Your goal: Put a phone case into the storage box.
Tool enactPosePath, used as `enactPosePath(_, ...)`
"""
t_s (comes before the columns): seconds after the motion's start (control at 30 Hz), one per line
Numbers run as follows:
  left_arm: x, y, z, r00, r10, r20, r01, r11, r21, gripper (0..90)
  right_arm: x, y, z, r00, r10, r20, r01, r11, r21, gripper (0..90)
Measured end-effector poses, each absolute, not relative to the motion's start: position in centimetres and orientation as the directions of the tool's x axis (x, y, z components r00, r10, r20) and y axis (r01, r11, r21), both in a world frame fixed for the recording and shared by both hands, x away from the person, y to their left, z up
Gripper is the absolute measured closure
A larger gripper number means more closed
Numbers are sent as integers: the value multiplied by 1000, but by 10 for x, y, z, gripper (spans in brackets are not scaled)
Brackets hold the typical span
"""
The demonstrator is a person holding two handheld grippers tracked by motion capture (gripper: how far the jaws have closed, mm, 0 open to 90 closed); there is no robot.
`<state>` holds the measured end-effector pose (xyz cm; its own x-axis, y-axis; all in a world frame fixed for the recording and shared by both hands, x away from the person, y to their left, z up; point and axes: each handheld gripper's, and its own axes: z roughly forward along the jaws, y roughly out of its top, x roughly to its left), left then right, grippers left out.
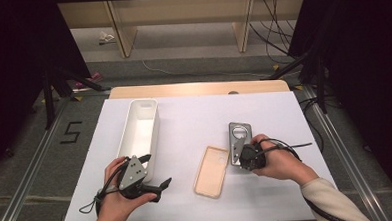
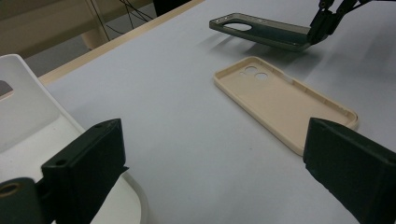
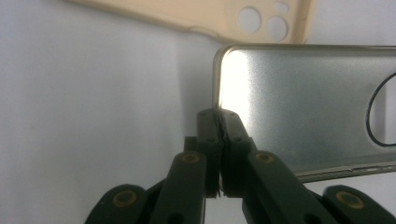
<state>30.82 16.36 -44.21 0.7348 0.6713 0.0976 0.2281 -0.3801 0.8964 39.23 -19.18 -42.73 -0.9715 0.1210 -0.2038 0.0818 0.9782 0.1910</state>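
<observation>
A dark grey translucent phone case (image 1: 238, 135) with a large round camera cutout lies right of centre, and my right gripper (image 1: 238, 152) is shut on its near edge. In the right gripper view the jaws pinch the rim of the grey case (image 3: 303, 102) at the gripper's tip (image 3: 219, 123). The left gripper view shows that grey case (image 2: 261, 32) tilted, its gripped end raised off the table. A beige phone case (image 1: 211, 171) lies open side up just left of it. My left gripper (image 1: 159, 168) is open and holds nothing, beside the near end of a white bin (image 1: 134, 113).
The long white bin (image 2: 28, 116) stands lengthwise on the left of the white table (image 1: 194, 115), with nothing seen inside it. The beige case (image 2: 285, 100) lies ahead of the left jaws. Beyond the table's wooden far edge are floor cables and shelf legs.
</observation>
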Motion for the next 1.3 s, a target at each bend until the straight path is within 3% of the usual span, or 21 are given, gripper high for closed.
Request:
enactPosePath(0.53, 318, 148, -414, 730, 682, 35, 279, -345, 896, 123, 384, -207, -423, -938, 259, -229, 103, 842, 530, 891)
enactPosePath(0.9, 350, 123, -390, 731, 682, 15, 304, -345, 888, 161, 373, -206, -422, -933, 287, -217, 97, 780, 618, 892)
enactPosePath(1.13, 380, 92, -372, 746, 666, 10, 334, -386, 860, 228, 366, -195, -422, -938, 254, -236, 57, 784, 618, 892)
enactPosePath(1.3, 404, 68, -363, 742, 669, -47, 396, -380, 836, 281, 363, -188, -423, -939, 234, -250, 36, 792, 609, 892)
